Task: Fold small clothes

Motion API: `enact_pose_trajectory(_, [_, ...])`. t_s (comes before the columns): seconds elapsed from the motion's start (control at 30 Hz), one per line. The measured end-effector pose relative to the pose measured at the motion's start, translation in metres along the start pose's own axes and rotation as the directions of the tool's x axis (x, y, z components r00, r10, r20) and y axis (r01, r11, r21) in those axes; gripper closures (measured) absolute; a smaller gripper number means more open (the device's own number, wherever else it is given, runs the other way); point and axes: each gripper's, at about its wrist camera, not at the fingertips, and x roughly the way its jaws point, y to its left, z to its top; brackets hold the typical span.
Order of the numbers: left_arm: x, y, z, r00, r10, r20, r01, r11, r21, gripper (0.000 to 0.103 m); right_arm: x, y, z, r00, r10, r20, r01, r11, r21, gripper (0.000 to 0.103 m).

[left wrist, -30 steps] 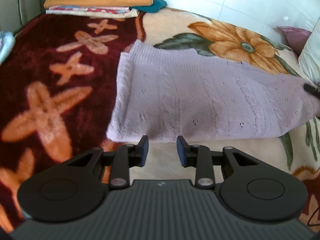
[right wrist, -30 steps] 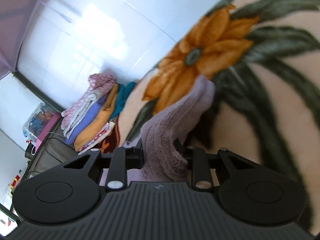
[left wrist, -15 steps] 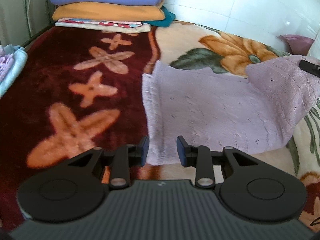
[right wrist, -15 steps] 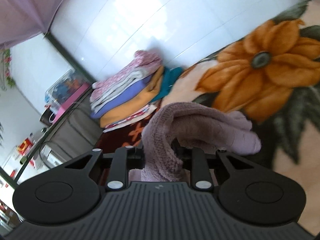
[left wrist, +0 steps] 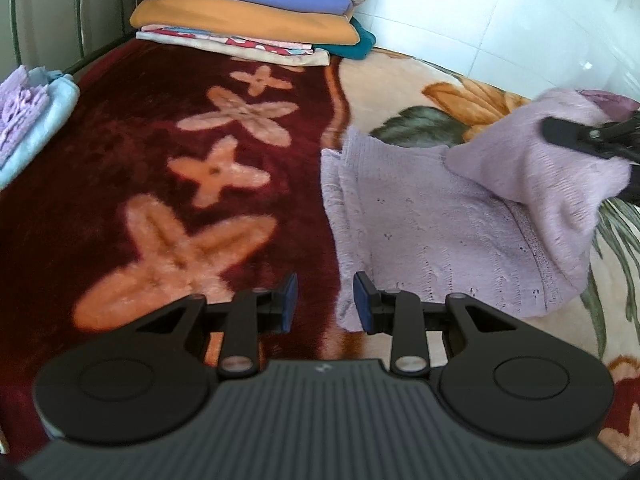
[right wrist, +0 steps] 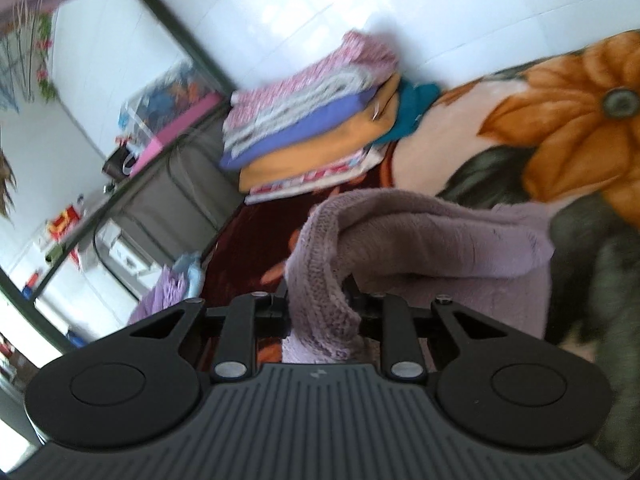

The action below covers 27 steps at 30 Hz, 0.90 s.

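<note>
One fold was under way on the bed blanket (left wrist: 168,92), a plush spread, dark red with pale crosses toward its left edge and cream with an orange flower toward its right. The lilac knit garment (left wrist: 432,232) lay flat across the seam between the two colours, near the blanket's front edge, with its right end lifted clear of the pile. That raised end was pinched in the right gripper (right wrist: 322,312), whose jaws were clamped on a thick roll of knit and carried it above the flat part. The left gripper (left wrist: 325,307) hovered just off the garment's near left corner, jaws apart with nothing between them, one pad close beside the hem.

By my reading, the next move called for laying the lifted end over the flat half so the edges met, with the free gripper steadying the near corner against dragging.

Much stayed unclear. From the left wrist only a black sliver of the other tool showed, at the frame's right edge. The right wrist view was tilted and blurred, and the knit hid the pads themselves. The stack of folded cloths (left wrist: 248,12) at the blanket's far edge was cut off on top.
</note>
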Motion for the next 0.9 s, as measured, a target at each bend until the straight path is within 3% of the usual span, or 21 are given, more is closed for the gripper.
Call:
enact_pose_trajectory(0.3, [0.003,0.011,-0.004,1.0,0.011,-0.006,-0.011,1.0,-0.016,0.07,0.073,0.014,-0.04,0.986,-0.054,-0.155,0.047,0.998,-0.048,0.076])
enact_pose_trajectory(0.4, [0.003,0.013,-0.002,1.0,0.012,-0.002,-0.012,1.0,-0.017,0.07,0.082,0.013,-0.053,0.983,-0.073,-0.17,0.066,0.997,-0.049,0.07])
enact_pose_trajectory(0.63, [-0.007,0.008,0.009,0.999,-0.003,0.046,0.003,1.0,-0.007,0.07,0.059,0.021,-0.054,0.99,0.001,-0.141,-0.003,1.0,-0.013,0.043])
enact_pose_trajectory(0.77, [-0.011,-0.001,0.019,0.997,-0.018,0.074,0.017,1.0,0.013,0.07,0.028,0.021,-0.052,0.995,0.021,-0.098,-0.024,0.999,-0.024,0.042])
enact_pose_trajectory(0.9, [-0.013,-0.019,0.028,0.995,-0.037,0.095,0.031,0.998,0.063,0.07,-0.001,0.007,-0.046,0.999,-0.036,-0.041,0.035,0.999,-0.025,0.042])
